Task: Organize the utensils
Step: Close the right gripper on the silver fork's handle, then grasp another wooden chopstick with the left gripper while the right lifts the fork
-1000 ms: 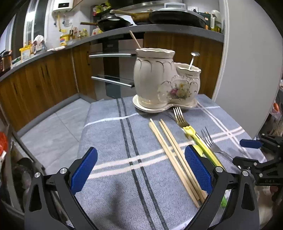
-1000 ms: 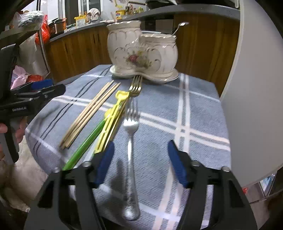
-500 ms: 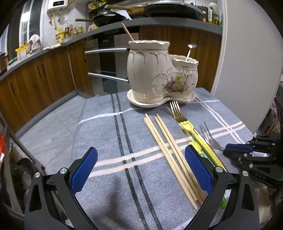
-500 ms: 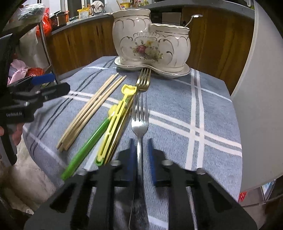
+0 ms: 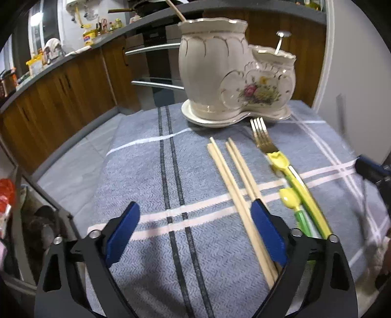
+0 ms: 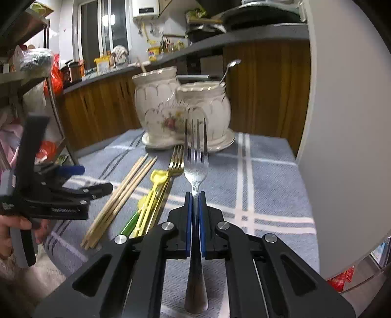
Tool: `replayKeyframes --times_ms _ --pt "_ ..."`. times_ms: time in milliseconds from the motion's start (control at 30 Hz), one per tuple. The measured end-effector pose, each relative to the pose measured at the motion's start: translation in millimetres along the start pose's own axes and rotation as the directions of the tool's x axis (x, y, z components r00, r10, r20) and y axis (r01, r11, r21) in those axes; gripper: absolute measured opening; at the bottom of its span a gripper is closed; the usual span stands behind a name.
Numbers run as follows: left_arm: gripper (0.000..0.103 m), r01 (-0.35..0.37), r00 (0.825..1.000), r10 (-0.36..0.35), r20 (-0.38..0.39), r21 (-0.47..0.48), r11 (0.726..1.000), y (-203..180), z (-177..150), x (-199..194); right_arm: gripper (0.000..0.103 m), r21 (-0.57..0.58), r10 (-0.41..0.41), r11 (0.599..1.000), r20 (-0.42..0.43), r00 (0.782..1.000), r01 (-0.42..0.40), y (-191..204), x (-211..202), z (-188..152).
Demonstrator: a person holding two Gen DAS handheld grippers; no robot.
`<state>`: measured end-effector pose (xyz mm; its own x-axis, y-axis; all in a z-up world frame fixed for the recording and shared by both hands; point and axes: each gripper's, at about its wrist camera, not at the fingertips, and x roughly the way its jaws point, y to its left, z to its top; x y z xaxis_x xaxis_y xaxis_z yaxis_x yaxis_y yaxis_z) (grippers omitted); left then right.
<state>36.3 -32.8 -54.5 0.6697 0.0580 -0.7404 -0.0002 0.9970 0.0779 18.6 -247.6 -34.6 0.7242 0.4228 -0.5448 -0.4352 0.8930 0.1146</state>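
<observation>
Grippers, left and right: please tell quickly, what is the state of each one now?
Left gripper: jaws closing, still wide, nothing held; pale wooden chopsticks lie by its right finger.
Right gripper: shut on the plain silver metal fork.

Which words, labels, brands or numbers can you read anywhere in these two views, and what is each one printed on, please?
None can be read with confidence.
White lettering on the black left gripper: blurred, unreadable.
Display on the white wall-mounted water heater: too small.
Labels on the yellow packets on the grey kitchen counter: too small.
The cream floral ceramic utensil holder bears no text.
</observation>
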Motion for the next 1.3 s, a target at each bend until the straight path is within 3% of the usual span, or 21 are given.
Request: replayKeyframes --times_ms 300,467,533,667,833,867,1300 --pt "0.087 -0.038 0.999 0.038 -0.028 0.004 0.999 -4.8 1.1 7.5 0.005 0.008 0.012 1.000 0.027 1.000 -0.012 -1.9 -5.9 1.8" --pt "0.077 -0.040 0.998 0.041 -0.041 0.021 0.999 -7.5 11.1 16.3 0.005 0.014 0.018 1.000 0.052 0.998 -0.019 -2.9 -11.0 1.8" --pt "0.064 -0.023 0.998 0.025 -0.053 0.028 0.999 -7.0 17.0 20.2 0.005 0.011 0.025 1.000 0.059 0.998 -0.026 -2.3 -12.2 1.8" --pt "0.052 0.003 0.996 0.001 -0.087 0.044 0.999 -5.4 33.6 31.3 0.005 0.004 0.028 1.000 0.069 0.997 -0.028 0.0 -13.6 1.3" --pt "0.013 0.035 0.995 -0.030 -0.091 0.052 0.998 -4.9 36.0 32.8 0.005 -0.002 0.027 1.000 0.087 0.996 -0.027 -0.2 -15.2 0.1" --pt "0.010 0.037 0.996 -0.032 -0.088 0.056 0.998 -3.8 34.9 32.3 0.005 0.000 0.027 1.000 0.088 0.996 -0.027 -0.6 -15.4 0.0" --pt "0.006 0.129 0.990 -0.131 0.046 0.043 0.991 26.3 18.0 8.0 0.005 0.039 0.009 0.999 0.138 0.990 -0.015 -5.0 -16.4 4.9"
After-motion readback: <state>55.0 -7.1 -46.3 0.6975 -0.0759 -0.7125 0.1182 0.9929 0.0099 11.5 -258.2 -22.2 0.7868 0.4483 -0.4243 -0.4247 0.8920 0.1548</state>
